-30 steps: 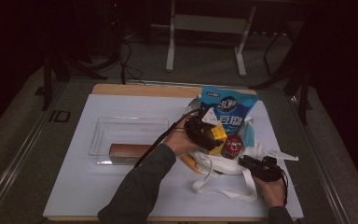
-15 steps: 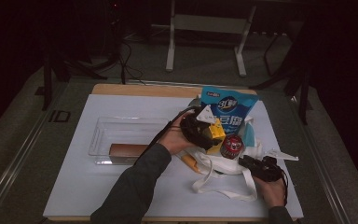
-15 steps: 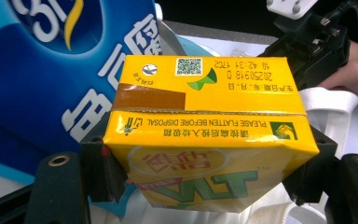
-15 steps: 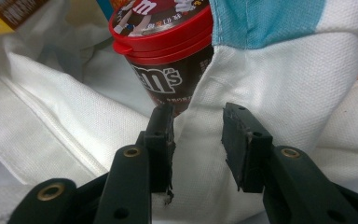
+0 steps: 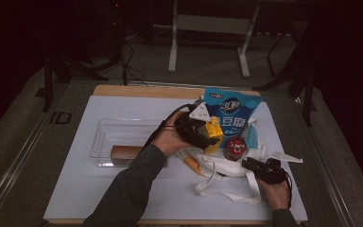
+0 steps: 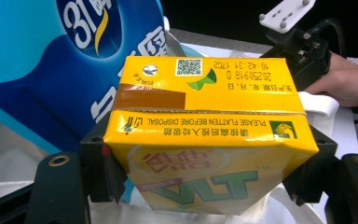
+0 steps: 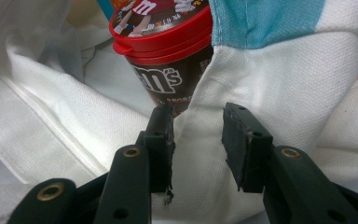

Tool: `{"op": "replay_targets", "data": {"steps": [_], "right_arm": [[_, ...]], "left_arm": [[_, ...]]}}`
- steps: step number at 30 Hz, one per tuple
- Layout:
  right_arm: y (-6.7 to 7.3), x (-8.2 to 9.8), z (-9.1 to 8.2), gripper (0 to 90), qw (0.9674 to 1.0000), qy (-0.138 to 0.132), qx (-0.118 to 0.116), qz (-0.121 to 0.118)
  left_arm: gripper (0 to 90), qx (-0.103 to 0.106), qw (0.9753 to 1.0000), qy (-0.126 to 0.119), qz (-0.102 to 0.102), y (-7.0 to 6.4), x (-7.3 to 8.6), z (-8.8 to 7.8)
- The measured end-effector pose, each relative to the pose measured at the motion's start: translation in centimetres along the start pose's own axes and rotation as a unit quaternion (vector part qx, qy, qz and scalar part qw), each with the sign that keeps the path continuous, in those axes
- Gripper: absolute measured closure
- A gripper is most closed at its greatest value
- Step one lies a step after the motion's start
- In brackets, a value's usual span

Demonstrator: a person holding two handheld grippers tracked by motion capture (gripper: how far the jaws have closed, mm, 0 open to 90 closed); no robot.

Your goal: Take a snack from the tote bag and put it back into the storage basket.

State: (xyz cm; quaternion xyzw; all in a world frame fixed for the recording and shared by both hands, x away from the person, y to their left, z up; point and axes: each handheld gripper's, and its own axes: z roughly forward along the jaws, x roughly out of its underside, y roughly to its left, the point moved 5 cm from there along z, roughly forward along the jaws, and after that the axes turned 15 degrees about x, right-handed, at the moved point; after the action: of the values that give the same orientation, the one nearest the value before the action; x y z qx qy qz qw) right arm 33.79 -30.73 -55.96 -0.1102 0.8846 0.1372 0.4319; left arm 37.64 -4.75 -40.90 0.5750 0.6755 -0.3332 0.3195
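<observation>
My left gripper is shut on a yellow lemon-tea carton, held just above the mouth of a white tote bag. Seen from the left gripper view, both pads press the carton on its two sides. A blue snack pouch stands behind it. My right gripper rests at the bag's right edge. Its jaws stand apart over smooth bag cloth, with the rim by the left pad. A red-lidded M&M's tub sits in the bag.
A clear plastic tray lies left of the bag with a brown box in it. An orange item pokes out at the bag's left. A white mat covers the table; the bag's straps trail toward the front edge.
My left gripper has risen a little with the yellow carton, lifting it higher above the bag. The right gripper has stayed where it was.
</observation>
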Motion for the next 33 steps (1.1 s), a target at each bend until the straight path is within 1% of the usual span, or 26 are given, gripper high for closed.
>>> {"op": "replay_targets", "data": {"steps": [1,5,13,22,24,26,31,33], "right_arm": [[0.0,0.0,0.0,63.5,1.0000,0.000,0.000,0.000],[0.0,0.0,0.0,63.5,1.0000,0.000,0.001,0.000],[0.0,0.0,0.0,63.5,1.0000,-0.001,0.001,-0.001],[0.0,0.0,0.0,63.4,1.0000,-0.001,0.000,0.000],[0.0,0.0,0.0,63.4,1.0000,0.000,0.001,-0.001],[0.0,0.0,0.0,63.4,1.0000,-0.001,0.001,-0.001],[0.0,0.0,0.0,63.4,1.0000,0.000,0.001,-0.001],[0.0,0.0,0.0,63.4,1.0000,-0.001,0.001,-0.001]], "left_arm": [[28.6,-0.002,1.0000,0.002,0.002,0.0,0.1,-0.2],[28.6,-0.007,1.0000,0.001,-0.002,0.0,0.2,-0.7],[28.5,-0.013,0.9999,0.006,-0.002,0.1,0.7,-1.6],[28.5,-0.029,0.9994,0.011,-0.015,0.6,1.6,-2.6],[28.5,-0.030,0.9993,0.009,-0.017,0.7,1.7,-2.8],[28.5,-0.035,0.9991,0.005,-0.022,0.8,1.9,-3.2],[28.5,-0.043,0.9987,0.003,-0.027,1.0,2.3,-4.0],[28.6,-0.046,0.9983,-0.004,-0.036,1.3,2.6,-4.4]]}}
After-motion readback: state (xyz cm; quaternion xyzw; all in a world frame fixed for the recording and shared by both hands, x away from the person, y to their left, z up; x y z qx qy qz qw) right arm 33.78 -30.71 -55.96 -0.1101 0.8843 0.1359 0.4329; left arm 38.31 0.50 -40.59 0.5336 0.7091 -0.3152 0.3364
